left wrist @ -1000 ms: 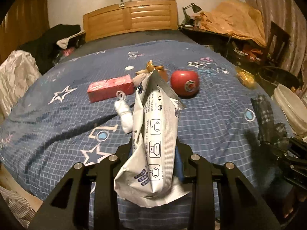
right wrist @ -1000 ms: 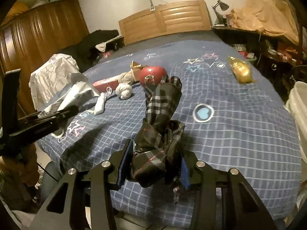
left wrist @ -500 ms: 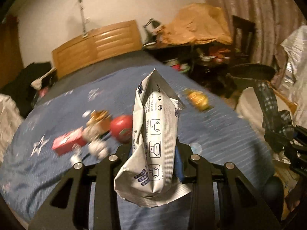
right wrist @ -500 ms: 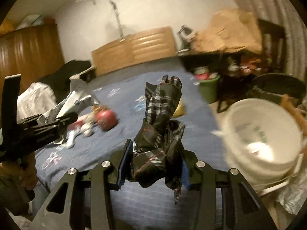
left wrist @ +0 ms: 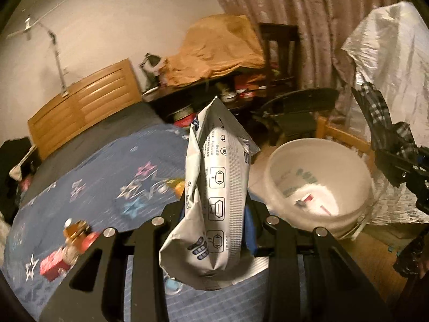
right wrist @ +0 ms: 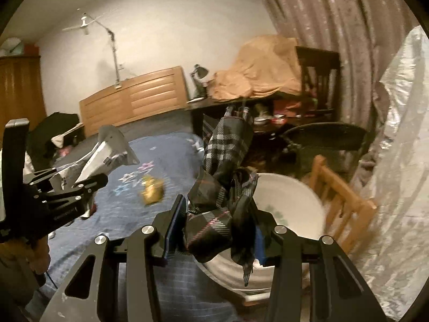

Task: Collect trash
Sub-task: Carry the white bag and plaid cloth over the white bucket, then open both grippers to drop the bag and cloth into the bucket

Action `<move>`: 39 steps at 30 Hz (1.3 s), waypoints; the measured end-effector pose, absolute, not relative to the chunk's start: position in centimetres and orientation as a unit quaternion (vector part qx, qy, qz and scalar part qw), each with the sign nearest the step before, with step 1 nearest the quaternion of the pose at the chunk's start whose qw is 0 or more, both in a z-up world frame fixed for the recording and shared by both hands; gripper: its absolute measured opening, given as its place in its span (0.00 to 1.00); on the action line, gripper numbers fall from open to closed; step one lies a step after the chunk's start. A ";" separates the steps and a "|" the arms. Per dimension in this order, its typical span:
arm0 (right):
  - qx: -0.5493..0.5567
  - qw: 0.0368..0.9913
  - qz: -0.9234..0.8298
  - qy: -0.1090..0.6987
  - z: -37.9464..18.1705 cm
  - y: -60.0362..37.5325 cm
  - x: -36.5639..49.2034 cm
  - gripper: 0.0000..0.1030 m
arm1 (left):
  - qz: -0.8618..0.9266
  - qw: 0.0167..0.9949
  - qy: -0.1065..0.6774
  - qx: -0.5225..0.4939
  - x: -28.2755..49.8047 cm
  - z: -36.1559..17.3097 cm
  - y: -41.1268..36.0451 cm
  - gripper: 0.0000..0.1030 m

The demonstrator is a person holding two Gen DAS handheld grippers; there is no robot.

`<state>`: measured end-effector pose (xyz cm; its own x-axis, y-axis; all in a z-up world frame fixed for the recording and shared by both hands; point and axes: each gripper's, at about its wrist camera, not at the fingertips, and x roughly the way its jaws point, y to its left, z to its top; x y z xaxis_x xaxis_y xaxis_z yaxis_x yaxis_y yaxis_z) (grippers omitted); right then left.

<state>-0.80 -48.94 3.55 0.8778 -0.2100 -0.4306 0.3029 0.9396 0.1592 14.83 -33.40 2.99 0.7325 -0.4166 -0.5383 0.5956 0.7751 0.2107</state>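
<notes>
We take the white bucket [left wrist: 319, 185] as our landmark; it stands on the floor beside the foot of the bed [left wrist: 112, 166], with a wooden chair [right wrist: 346, 204] just behind it and a crinkled silver sheet [left wrist: 388, 61] hanging beyond.

Our left gripper [left wrist: 217, 214] pinches a crumpled white wrapper [left wrist: 217, 187] printed with small pictograms. Its pads press the wrapper's lower half, and the wrapper stands upright, to the left of the bucket and over the bed's edge.

Our right gripper [right wrist: 219, 230] clamps a dark plaid cloth [right wrist: 222, 177]. The bundle rises above the pads, with a loose end hanging below them. In the right wrist view it sits in front of the bucket's near rim [right wrist: 289, 187]; we cannot tell whether it is over the opening.

Inside the bucket we see a few scraps [left wrist: 308, 201] lying on the bottom.

Left of the bucket, on the blue star-patterned bedcover, lie a yellow wrapper [right wrist: 151, 190], a red box [left wrist: 52, 267] and some blurred small items beside the box.
</notes>
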 end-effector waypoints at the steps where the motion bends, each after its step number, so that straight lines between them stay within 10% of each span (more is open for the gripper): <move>1: 0.110 0.962 -0.139 0.208 3.7 -49.7 -1.1 0.45 | -0.285 0.909 0.236 0.192 14.8 2.9 -34.5 0.32; 39: 0.141 0.928 -0.149 0.313 -0.2 -63.2 6.4 0.45 | -0.398 0.835 0.297 0.237 18.7 -3.3 -50.0 0.32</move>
